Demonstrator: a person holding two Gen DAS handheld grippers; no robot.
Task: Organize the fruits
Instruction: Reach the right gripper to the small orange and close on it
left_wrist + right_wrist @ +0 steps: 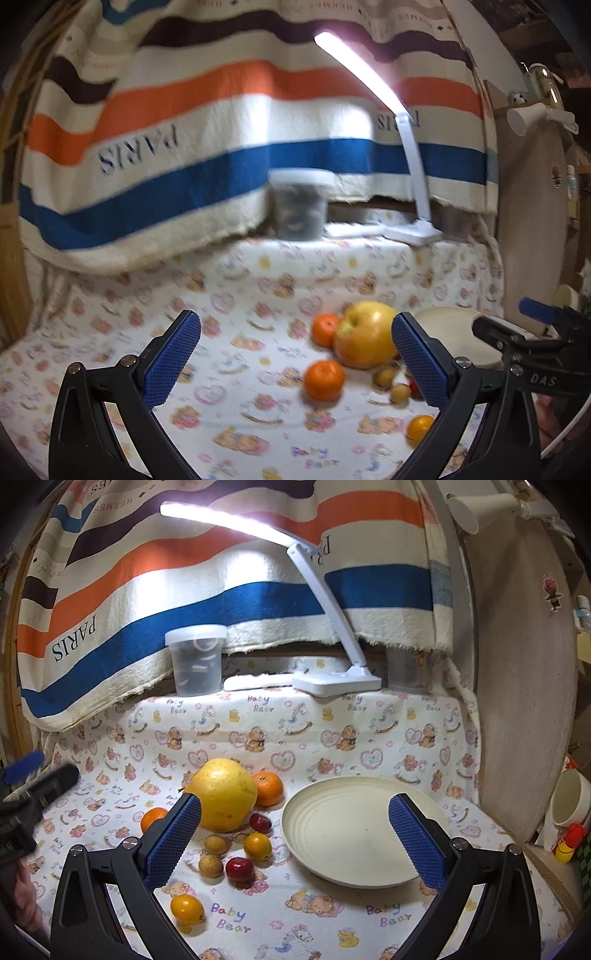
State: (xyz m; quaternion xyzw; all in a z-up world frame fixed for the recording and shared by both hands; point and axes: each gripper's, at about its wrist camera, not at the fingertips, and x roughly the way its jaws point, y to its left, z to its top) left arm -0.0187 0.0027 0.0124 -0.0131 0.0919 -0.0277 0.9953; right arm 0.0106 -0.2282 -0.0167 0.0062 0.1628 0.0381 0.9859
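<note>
A heap of fruit lies on the bear-print cloth. In it are a big yellow fruit (223, 794), two mandarins (267, 788) (153, 818), two kumquats (257, 845) (187, 908), two red dates (240, 869) and two small brown fruits (210, 866). To their right stands a cream plate (343, 812) with nothing on it. My right gripper (295, 842) hovers open over the plate's left rim, holding nothing. In the blurred left wrist view my left gripper (295, 360) is open and holds nothing, short of the yellow fruit (365, 334) and a mandarin (324, 380).
A lit white desk lamp (338, 681) and a lidded clear tub (195, 661) stand at the back under a striped blanket (147, 602). A wooden board (524, 664) walls the right side, with a white cup (569, 801) beyond it.
</note>
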